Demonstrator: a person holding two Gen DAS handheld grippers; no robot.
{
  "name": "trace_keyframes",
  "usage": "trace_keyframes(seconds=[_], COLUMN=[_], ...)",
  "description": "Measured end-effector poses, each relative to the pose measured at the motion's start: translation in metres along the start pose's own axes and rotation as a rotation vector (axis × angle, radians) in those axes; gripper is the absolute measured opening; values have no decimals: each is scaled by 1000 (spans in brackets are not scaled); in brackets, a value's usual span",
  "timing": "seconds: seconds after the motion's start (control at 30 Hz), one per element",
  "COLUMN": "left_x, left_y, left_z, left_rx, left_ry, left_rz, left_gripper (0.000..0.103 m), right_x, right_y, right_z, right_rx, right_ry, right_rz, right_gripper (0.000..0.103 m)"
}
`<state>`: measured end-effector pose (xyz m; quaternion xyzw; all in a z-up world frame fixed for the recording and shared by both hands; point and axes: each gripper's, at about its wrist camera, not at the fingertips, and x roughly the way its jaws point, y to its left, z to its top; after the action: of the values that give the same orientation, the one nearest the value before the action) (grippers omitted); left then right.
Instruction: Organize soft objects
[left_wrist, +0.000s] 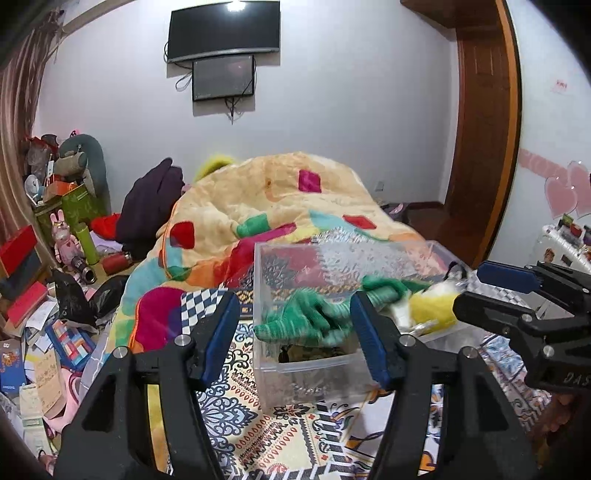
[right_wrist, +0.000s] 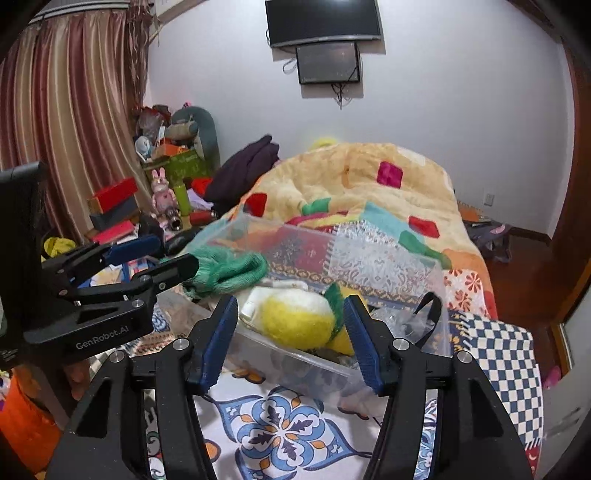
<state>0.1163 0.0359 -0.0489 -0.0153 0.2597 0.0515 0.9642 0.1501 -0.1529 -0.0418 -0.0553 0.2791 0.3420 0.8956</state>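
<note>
A clear plastic bin (left_wrist: 314, 373) stands on the patterned bed sheet; it also shows in the right wrist view (right_wrist: 439, 280). A green knitted cloth (left_wrist: 306, 317) lies over the bin's left rim, blurred; it also shows in the right wrist view (right_wrist: 229, 273). A yellow and white plush (right_wrist: 295, 317) lies inside the bin, also seen in the left wrist view (left_wrist: 432, 306). My left gripper (left_wrist: 295, 339) is open and empty just before the green cloth. My right gripper (right_wrist: 290, 339) is open, its jaws either side of the plush without holding it.
A crumpled colourful blanket (left_wrist: 280, 210) lies behind the bin. A dark purple garment (left_wrist: 147, 206) sits at its left. Boxes, toys and papers (left_wrist: 44, 295) crowd the floor at the left. A checkered cloth (right_wrist: 506, 362) lies right of the bin.
</note>
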Motion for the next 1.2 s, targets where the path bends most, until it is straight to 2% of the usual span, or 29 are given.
trace_keyframes(seconds=[0.3,0.37,0.43,0.57,0.67,0.73,0.93,1.2], left_x=[-57,-70,-80,-95,-103,-107,-108,-107], left_y=[-8,-10,-13,-18,-22,-23,-25,-24], left_z=[16,19,21,22,22,21,20,18], left_rx=[4,3,4,10,19,20,16,9], left_ry=[-147,-179,-200,-233,-247,-251,-253,-244], left_rz=[-56,-73,-95,-116,-124,-130,-136,-134], left_gripper=[73,76,86,94,98,102,103,103], right_x=[-51,-64,-76,-91,-95,-94,-89,-92], right_y=[-4,-4,-5,-7,-7,-6,-7,-6], right_z=[14,16,16,15,12,12,8,3], right_rx=[16,19,27,52,66,67,63,49], right_ry=[-145,-182,-219,-255,-271,-273,-276,-278], right_rz=[-32,-47,-64,-74,-83,-90,-106,-102], right_gripper=[57,62,68,73,83,84,91,92])
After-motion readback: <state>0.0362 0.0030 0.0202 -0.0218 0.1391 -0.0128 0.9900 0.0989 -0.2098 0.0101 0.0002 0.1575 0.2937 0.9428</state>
